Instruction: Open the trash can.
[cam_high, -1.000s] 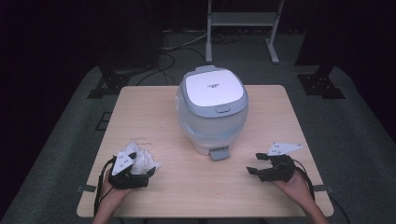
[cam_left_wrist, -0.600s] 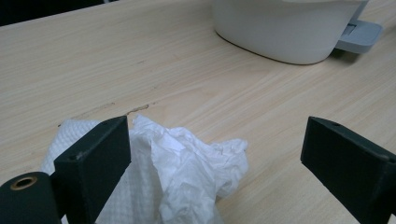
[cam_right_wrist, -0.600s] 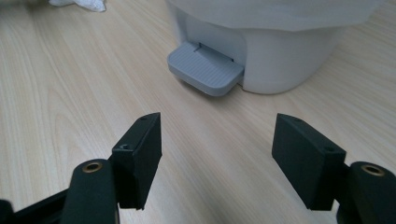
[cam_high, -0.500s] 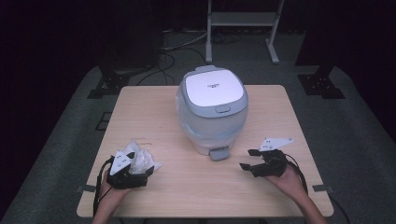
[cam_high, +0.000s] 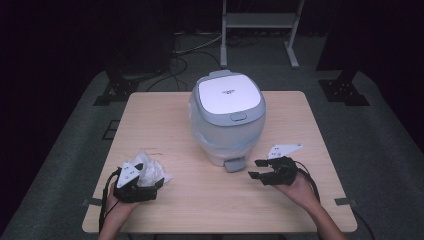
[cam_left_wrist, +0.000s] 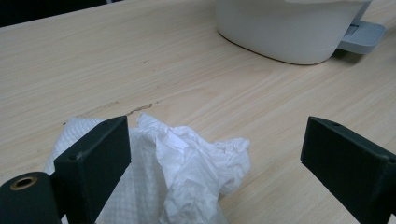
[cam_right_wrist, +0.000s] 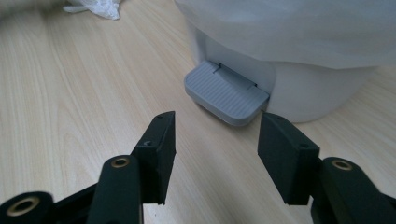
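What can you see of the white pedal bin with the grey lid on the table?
The white plastic pedal bin stands upright mid-table on the light wooden tabletop. Its rounded grey-rimmed lid is closed, with a small latch button at the front. A ribbed grey foot pedal juts from the base toward the person. Nothing else touches it.
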